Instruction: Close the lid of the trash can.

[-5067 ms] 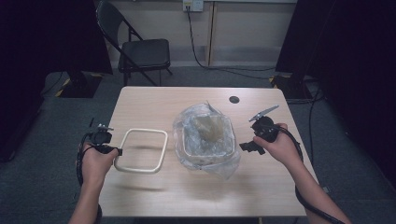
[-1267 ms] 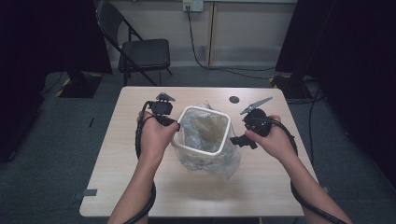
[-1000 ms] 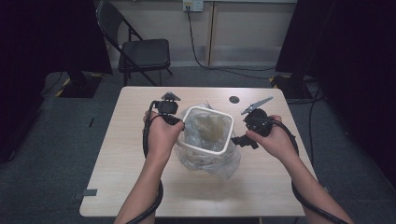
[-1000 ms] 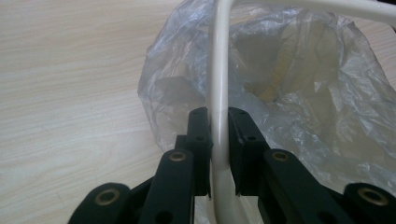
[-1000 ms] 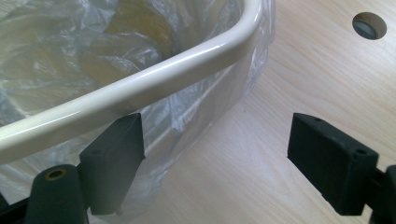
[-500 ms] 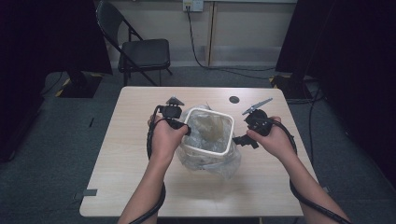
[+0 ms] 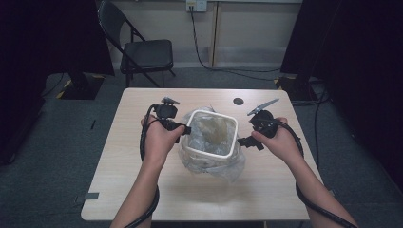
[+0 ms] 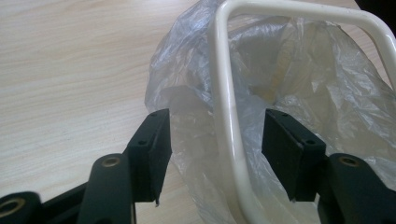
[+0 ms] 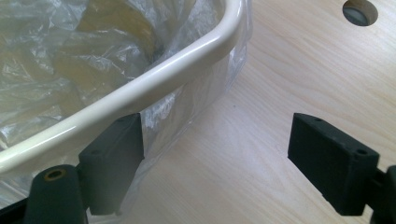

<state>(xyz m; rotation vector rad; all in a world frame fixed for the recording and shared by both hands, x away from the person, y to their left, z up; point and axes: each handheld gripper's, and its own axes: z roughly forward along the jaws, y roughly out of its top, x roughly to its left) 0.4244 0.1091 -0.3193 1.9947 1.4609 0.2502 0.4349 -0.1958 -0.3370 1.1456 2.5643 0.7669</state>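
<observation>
Bin (image 7: 211, 137) on pale wooden table (image 7: 142, 190)

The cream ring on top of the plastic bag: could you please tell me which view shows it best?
The high view: there the whole cream ring shows over the plastic bag. The left gripper view gives one side rail between open jaws; the right gripper view gives one curved corner.
</observation>
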